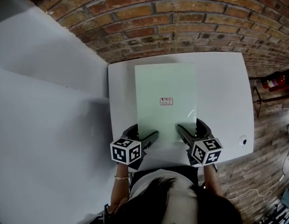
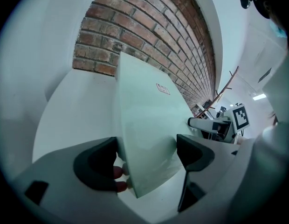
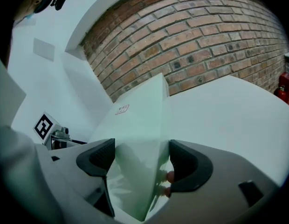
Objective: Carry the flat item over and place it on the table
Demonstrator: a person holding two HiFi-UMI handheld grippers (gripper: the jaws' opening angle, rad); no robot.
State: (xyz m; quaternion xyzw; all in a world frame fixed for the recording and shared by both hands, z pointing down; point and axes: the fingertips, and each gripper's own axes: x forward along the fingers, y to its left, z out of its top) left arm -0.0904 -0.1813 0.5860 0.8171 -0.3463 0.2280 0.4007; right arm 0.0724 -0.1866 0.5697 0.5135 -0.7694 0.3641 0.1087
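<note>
Your left gripper point(image 1: 143, 130) and right gripper point(image 1: 187, 124) sit open, each straddling a near corner of the green sheet point(image 1: 165, 87), which lies flat mid-table point(image 1: 223, 92), so placement looks done.

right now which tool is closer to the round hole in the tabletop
Right. The right tool is at the near right corner of the green sheet, the hole just to its right. The left tool is at the near left corner, across the sheet from the hole.

Bare table point(image 1: 223, 97) flanks the sheet point(image 1: 165, 92); brick wall point(image 1: 182, 17) blocks beyond
</note>
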